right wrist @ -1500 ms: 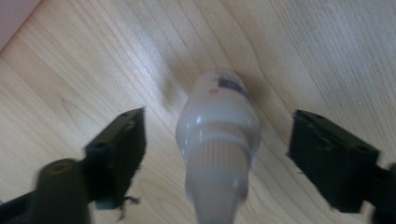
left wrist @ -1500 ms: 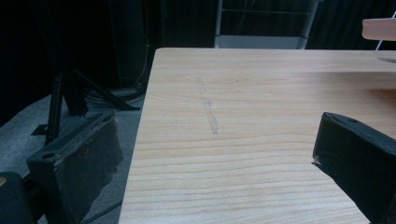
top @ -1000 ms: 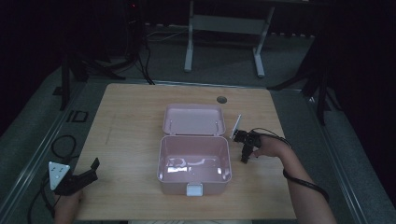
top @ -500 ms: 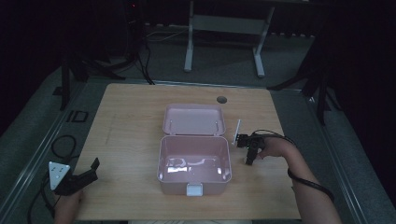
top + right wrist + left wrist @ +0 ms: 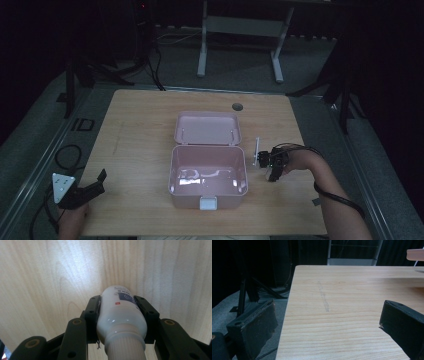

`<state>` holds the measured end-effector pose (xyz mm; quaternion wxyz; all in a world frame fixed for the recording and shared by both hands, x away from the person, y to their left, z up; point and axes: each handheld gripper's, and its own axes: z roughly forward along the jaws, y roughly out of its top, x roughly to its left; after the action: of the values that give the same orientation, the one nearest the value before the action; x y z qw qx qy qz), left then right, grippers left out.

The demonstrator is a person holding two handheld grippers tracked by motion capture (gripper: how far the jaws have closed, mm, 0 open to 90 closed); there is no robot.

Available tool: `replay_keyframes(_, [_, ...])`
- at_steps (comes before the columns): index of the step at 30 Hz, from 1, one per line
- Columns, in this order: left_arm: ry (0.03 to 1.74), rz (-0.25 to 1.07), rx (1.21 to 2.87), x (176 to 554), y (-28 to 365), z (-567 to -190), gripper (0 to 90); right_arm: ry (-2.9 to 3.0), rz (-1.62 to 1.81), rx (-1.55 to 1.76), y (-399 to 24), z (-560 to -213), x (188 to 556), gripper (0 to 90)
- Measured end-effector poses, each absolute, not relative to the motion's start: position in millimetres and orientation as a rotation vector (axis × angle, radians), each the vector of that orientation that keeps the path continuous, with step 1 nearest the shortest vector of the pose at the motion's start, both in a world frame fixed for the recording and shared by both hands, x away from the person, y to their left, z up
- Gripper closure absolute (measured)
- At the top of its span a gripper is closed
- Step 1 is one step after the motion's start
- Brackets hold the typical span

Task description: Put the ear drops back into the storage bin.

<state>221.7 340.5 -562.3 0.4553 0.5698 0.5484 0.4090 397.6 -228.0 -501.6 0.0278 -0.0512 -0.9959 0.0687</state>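
My right gripper [image 5: 270,161] hovers just right of the open pink box [image 5: 172,167], shut on a white bottle [image 5: 120,315]. In the right gripper view the black pads [image 5: 93,311] press on both sides of the bottle. Its ribbed cap points at the camera and its body points away over the wooden table [image 5: 50,277]. In the high view a slim white shape [image 5: 256,150] shows at the gripper's box side. My left gripper [image 5: 95,185] rests at the table's front left edge, open. Its jaws stand wide apart with nothing between them [image 5: 327,322].
The box's lid [image 5: 207,128] lies folded back on the table behind it. A round hole [image 5: 237,106] sits near the table's far edge. A white metal stand [image 5: 240,30] and black stands are on the floor beyond. Cables [image 5: 65,155] lie left of the table.
My right gripper has drifted a little toward the table's front and right, carrying the bottle. The left gripper and the box have stayed put.
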Motion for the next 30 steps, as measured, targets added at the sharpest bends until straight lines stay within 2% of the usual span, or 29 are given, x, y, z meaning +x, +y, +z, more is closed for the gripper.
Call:
replay_keyframes(15, [1.355, 1.011, 1.407, 222, 340, -562, 1.4, -3.092, 0.230, 0.062, -227, -496, 372, 59.7])
replay_keyframes(30, [1.358, 1.011, 1.407, 222, 340, -562, 1.4, -3.088, 0.229, 0.095, -219, -491, 359, 59.7])
